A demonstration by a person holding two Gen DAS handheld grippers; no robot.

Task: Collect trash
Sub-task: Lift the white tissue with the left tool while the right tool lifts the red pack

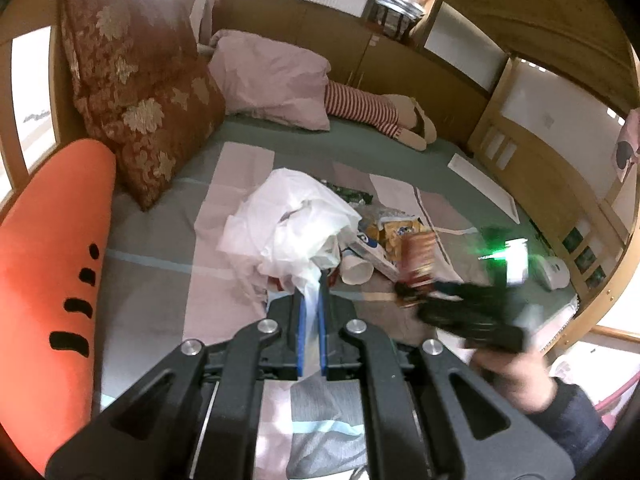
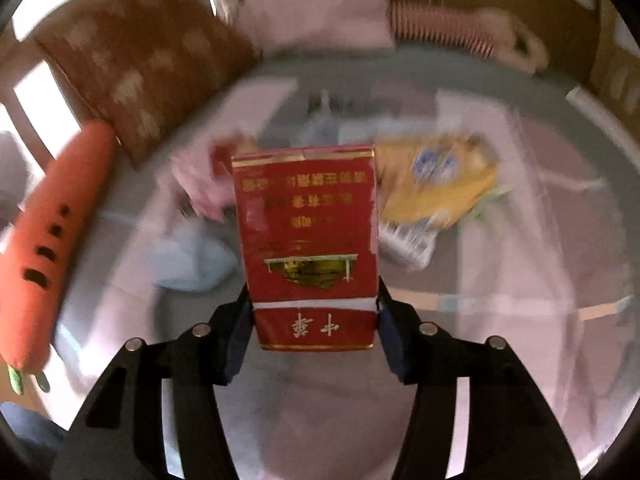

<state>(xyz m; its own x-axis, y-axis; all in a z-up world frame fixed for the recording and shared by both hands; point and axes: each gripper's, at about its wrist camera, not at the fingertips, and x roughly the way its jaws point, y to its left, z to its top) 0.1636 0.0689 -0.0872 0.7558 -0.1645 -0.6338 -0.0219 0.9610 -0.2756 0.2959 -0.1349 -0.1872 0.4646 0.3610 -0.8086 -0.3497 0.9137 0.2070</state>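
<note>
Trash remains mid-frame on the bed: paper cup, yellow snack wrapper. Left tool pinches the white plastic bag; right tool clamps a red cigarette pack, not yet bagged.

Item count on the bed:

- White plastic bag — one.
- Red cigarette pack — one.
- Paper cup — one.
- Yellow snack wrapper — one; green wrapper — one (other litter beneath the pile is too hidden to count).
- Carrot plush — one.
- Brown floral cushion — one.
- Pink pillow — one.
- Striped plush toy — one.
</note>
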